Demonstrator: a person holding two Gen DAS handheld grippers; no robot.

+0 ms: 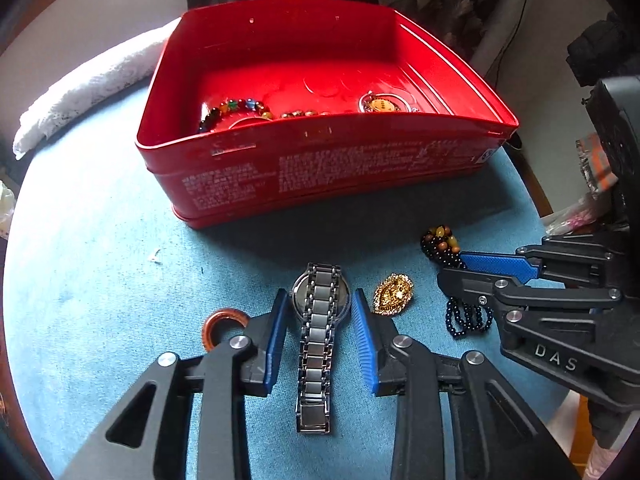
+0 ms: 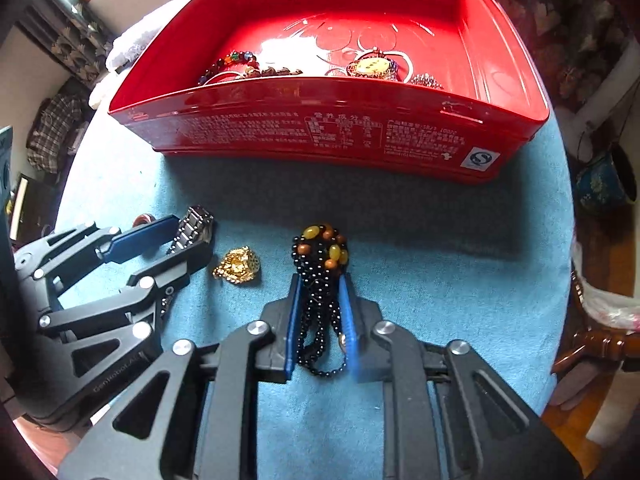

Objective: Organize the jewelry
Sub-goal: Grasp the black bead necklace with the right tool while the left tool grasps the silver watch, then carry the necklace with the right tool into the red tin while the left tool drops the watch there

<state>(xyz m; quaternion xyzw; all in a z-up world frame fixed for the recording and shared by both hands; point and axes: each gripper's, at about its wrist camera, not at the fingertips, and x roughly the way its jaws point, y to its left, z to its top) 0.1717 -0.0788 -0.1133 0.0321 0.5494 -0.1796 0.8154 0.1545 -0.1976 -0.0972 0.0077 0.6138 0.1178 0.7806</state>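
Your right gripper (image 2: 322, 284) has narrowed onto the black bead strand (image 2: 320, 280): both blue pads press its dark loops, while the amber and brown bead cluster juts past the fingertips toward the tin. Your left gripper (image 1: 320, 300) stands part open astride the steel watch (image 1: 318, 332); its pads flank the watch face without visibly touching it, and the bracelet runs back between the fingers toward you. The gold brooch (image 1: 393, 294) lies on the blue cloth (image 1: 100, 280) between the two grippers, apart from both. An orange ring (image 1: 222, 322) sits just left of your left finger.

Bare cloth separates the jewelry from the near wall of the red tin (image 2: 328, 128), which is open-topped and already holds beaded bracelets and a pendant. The cloth's rounded edge falls away close on the right.

The tin's near wall carries small white print, too fine to read, plus a blue-and-white "S" mark at its right end. The right gripper's housing reads "DAS".
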